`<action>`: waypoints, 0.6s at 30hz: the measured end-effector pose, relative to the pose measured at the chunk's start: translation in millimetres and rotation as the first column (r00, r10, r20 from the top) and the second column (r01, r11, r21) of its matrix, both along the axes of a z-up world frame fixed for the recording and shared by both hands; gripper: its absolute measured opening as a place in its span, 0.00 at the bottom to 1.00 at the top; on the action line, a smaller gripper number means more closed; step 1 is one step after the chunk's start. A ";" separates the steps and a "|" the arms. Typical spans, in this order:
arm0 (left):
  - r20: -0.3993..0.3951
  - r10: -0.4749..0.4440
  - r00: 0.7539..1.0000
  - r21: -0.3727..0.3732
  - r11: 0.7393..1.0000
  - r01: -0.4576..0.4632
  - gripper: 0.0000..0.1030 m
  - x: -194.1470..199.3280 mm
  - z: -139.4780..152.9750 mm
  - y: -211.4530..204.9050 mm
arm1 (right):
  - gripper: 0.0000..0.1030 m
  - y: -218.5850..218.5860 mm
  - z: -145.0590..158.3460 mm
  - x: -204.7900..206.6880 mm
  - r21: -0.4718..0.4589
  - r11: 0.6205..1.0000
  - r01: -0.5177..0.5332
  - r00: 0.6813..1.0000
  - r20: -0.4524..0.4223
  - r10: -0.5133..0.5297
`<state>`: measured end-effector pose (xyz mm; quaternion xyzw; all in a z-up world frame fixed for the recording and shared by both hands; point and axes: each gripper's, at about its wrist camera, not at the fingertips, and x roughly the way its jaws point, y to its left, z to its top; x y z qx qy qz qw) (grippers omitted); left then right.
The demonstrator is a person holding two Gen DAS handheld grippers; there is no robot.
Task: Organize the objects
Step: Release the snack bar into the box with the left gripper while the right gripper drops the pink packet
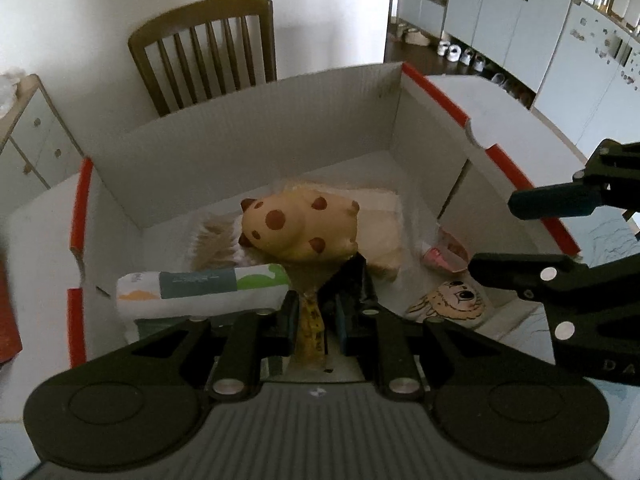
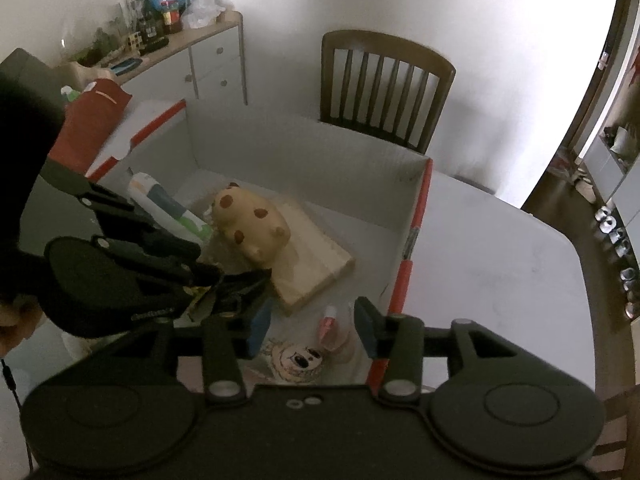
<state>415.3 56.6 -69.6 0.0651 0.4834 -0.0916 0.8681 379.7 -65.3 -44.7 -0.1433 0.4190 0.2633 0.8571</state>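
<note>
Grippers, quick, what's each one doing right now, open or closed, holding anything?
Left gripper: shut on a yellow-printed clear wrapper.
Right gripper: open, holding nothing, above a small pink bottle in the cardboard box.

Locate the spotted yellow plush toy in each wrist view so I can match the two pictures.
Left wrist view: the spotted yellow plush toy sits mid-frame inside the cardboard box, just beyond the left gripper.
Right wrist view: the same toy lies left of centre, on a flat tan pad.
Shared landmark: the wooden slat-back chair behind the box.
</note>
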 end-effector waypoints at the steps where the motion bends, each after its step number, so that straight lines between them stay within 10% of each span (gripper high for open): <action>1: 0.007 -0.001 1.000 -0.005 1.000 0.001 0.17 -2.2 2.7 0.6 | 0.45 -1.5 1.5 -1.8 0.003 1.000 -0.001 1.000 0.003 0.001; 18: 0.116 -0.014 0.993 -0.091 0.996 0.024 0.17 -54.8 54.7 4.2 | 0.47 -24.4 40.8 -38.4 0.105 0.994 0.020 0.999 0.048 -0.025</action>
